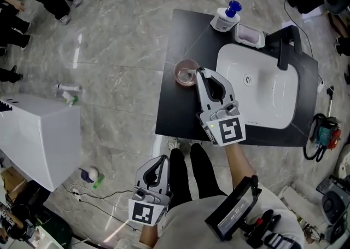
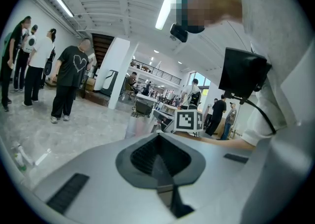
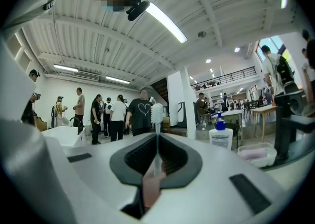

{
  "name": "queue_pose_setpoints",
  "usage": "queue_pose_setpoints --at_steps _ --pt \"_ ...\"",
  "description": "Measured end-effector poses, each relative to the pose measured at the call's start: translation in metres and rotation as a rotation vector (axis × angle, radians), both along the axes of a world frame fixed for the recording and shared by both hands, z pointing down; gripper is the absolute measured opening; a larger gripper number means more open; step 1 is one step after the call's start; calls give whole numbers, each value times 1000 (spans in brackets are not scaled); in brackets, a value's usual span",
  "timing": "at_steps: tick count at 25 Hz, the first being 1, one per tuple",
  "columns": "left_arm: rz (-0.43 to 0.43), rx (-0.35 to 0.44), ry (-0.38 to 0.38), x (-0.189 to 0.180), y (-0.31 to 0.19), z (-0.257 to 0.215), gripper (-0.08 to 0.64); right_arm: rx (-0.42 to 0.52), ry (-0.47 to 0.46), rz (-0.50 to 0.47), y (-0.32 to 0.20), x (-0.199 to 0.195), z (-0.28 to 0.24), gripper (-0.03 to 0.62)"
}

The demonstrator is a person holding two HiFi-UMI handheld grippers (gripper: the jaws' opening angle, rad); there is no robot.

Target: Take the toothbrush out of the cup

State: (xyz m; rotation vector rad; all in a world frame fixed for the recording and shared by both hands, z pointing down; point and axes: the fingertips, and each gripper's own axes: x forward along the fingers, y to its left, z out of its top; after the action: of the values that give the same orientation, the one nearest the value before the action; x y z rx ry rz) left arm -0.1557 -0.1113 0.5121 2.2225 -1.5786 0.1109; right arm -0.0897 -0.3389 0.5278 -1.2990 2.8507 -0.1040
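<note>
- Black table (image 1: 175, 116) with a white basin (image 1: 262, 97) sunk into its top.
- Grey marbled floor (image 1: 120, 29) on every side of the table.
- Large white box (image 1: 38, 138) on the floor, well left of the table.
- Loose cables (image 1: 98, 194) on the floor, off the table's near left corner.
- Standing people (image 3: 118, 114) well beyond the table.
- White pillar (image 3: 179, 95) and railed upper gallery (image 3: 229, 78) far behind the table.
- Ribbed white ceiling (image 3: 98, 36) above, with long strip lights (image 3: 167, 21).

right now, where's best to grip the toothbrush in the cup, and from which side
Grip the toothbrush by its thin handle, below the bristles and above the cup rim, coming level from the side. It stands upright, so jaws close across the handle; the right gripper is shut on it there.
</note>
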Motion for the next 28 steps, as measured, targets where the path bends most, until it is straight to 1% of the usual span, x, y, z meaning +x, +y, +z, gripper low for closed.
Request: queue_pose_setpoints --at_steps 4,7,10,12,15,16,17,19,21,25,27,28 --pt "-20 -17 24 -1 3 -3 4 7 -10 5 2 0 -8 20" --pt "-12 43 2 -2 2 -14 4 29 -12 2 3 1 -22 20" --pt "-8 101 -1 -1 -1 -32 4 49 -22 3 6 5 -43 20" --pt "-21 94 11 -1 1 -40 4 62 -27 -3 11 6 -59 20" --pt "-22 135 4 0 4 -58 3 90 -23 -21 22 6 -82 20" --pt "-29 135 1 0 5 -62 3 98 -23 -29 27 7 -89 20" --pt "-31 144 -11 0 7 -66 3 105 -25 -35 30 8 -96 20" --pt "-24 187 -37 2 10 -77 3 117 -28 -41 36 12 -110 20" --pt "-23 201 -35 5 14 -88 3 127 -29 -42 41 16 -123 20" --pt "-8 241 -78 7 24 -103 3 152 -34 -44 45 19 -144 20" --pt "-18 252 -76 7 28 -109 4 162 -36 -50 49 19 -153 20" --pt "-29 253 -63 7 30 -113 4 166 -40 -54 51 19 -157 20"
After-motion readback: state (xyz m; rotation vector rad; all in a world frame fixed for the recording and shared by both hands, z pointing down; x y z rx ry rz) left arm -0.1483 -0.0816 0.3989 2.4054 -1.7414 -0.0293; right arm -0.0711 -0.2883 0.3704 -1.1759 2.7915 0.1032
